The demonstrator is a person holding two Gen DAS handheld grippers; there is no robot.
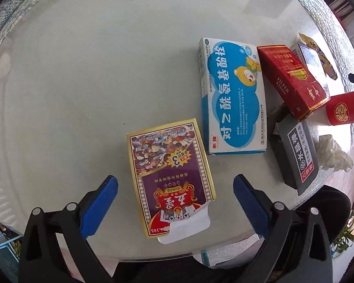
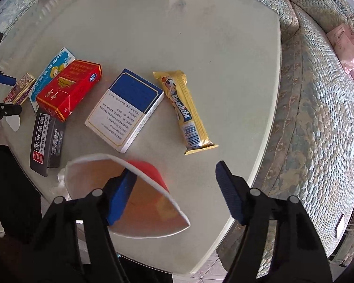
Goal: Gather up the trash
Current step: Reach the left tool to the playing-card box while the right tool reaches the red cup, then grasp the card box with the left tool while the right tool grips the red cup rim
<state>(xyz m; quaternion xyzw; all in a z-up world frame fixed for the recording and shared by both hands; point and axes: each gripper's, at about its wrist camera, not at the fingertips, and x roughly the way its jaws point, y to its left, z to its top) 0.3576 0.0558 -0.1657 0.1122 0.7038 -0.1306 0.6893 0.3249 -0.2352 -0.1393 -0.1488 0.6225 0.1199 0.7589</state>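
**Trash collection: barely begun, nothing binned in view**

I find the glass table [image 2: 200, 35] still loaded; no bin or bag shows in either view, so I judge the task to be at its opening stage, with every piece still to be removed.

Count, largest to smallest, as I read it:
- One blue-and-white medicine box [image 1: 233, 99], flat on the table.
- One blue-and-white carton [image 2: 126, 108], beside the snack bar.
- One poker card box [image 1: 171, 176], flap torn open, lying between my left gripper [image 1: 175, 202] fingers. The jaws stand wide and touch neither side; it is not gripped.
- One red cigarette pack [image 1: 292, 80], leaning on the grey pouch.
- One grey pouch [image 1: 297, 155], near the table edge.
- One red paper cup [image 2: 129, 193]. My right gripper [image 2: 177, 195] has one finger inside the mouth and the other outside, well off the wall; the jaws are apart, no pinch yet.
- One yellow snack bar wrapper [image 2: 188, 110].
- One crumpled white tissue [image 1: 335, 153], just beside the pouch.
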